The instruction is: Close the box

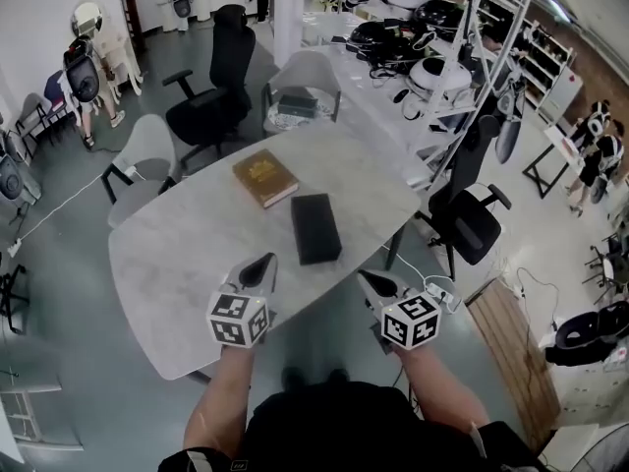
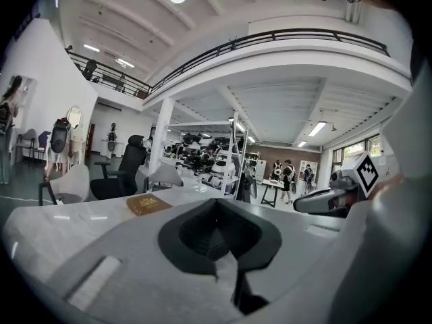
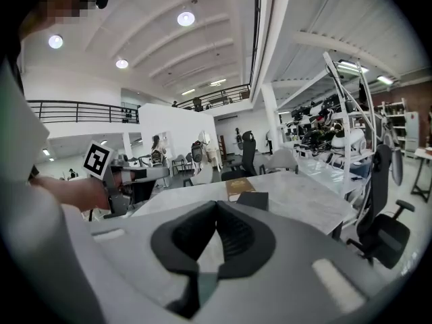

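Note:
A flat black box (image 1: pixel 315 228) lies with its lid down in the middle of the grey table (image 1: pixel 177 264). A brown book-like box (image 1: pixel 263 177) lies just beyond it, also flat. My left gripper (image 1: pixel 262 264) is held near the table's front edge, left of the black box and apart from it, jaws shut on nothing. My right gripper (image 1: pixel 370 280) hovers at the front right edge, also shut and empty. In the right gripper view the black box (image 3: pixel 252 200) and brown box (image 3: pixel 239 184) lie ahead of the jaws. The left gripper view shows only the brown box (image 2: pixel 147 204).
Office chairs (image 1: pixel 211 87) stand round the far side and another chair (image 1: pixel 470 219) at the right. A long bench with helmets and gear (image 1: pixel 413 28) runs along the back right. People stand at far left and far right.

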